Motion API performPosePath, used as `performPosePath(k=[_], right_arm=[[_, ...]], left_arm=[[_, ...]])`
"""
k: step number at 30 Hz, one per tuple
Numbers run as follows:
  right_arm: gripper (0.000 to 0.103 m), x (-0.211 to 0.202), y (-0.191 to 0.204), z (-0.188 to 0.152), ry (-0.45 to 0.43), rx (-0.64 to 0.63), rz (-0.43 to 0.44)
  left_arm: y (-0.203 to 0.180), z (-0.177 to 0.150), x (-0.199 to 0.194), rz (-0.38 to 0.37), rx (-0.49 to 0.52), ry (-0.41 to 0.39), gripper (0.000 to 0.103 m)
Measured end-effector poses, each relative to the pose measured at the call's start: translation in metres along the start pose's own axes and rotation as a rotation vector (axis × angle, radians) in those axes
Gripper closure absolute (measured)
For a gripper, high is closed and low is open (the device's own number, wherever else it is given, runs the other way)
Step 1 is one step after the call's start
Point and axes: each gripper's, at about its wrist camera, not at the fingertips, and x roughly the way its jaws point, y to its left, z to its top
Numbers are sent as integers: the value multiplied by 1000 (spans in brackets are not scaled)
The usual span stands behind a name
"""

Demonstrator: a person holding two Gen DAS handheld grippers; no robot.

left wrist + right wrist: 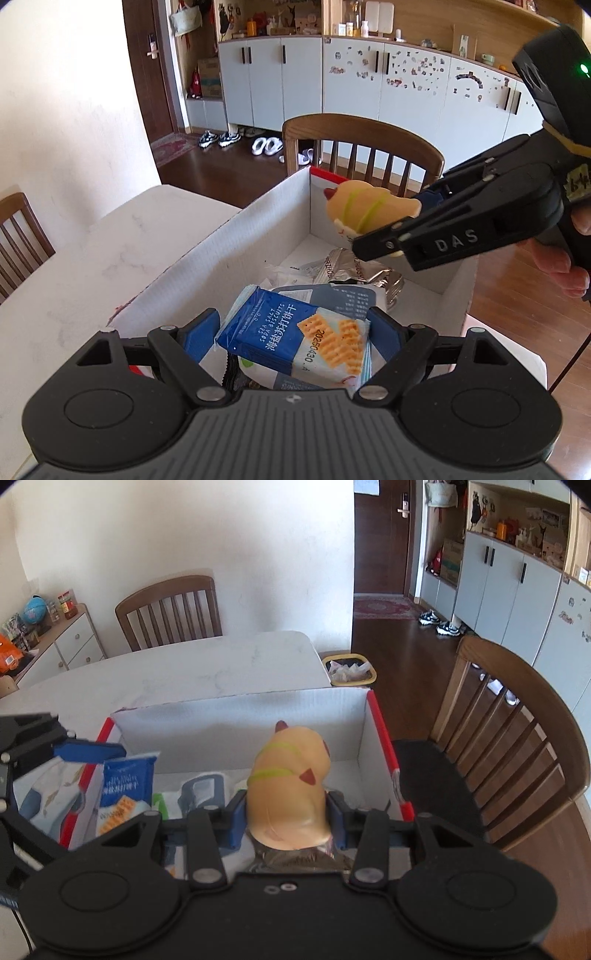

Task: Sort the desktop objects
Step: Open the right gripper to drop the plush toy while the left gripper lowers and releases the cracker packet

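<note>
Biscuit pack (295,339) sits between the left gripper (291,332)'s blue pads, jaws spread wide to span it; looks pinched, held over the box (207,258)'s near edge, likely for dropping in. Right gripper (286,812) is pressed together on a yellow toy (291,771), nose up, hanging above the box's right half, over the foil wrappers (351,269) already inside. Box stands at the table (207,664)'s corner, beside a chair (517,746).
</note>
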Motion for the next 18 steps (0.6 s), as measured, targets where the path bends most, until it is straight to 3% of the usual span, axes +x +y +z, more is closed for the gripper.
performPosePath(k=[8,18], right_arm=[[60,35,-1,16,49,-14,-23],[60,67,-1,14,119,-25,-39]], left_arm=[[5,5,21,-1,-36,49,17],[8,5,36,3,-46,89,17]])
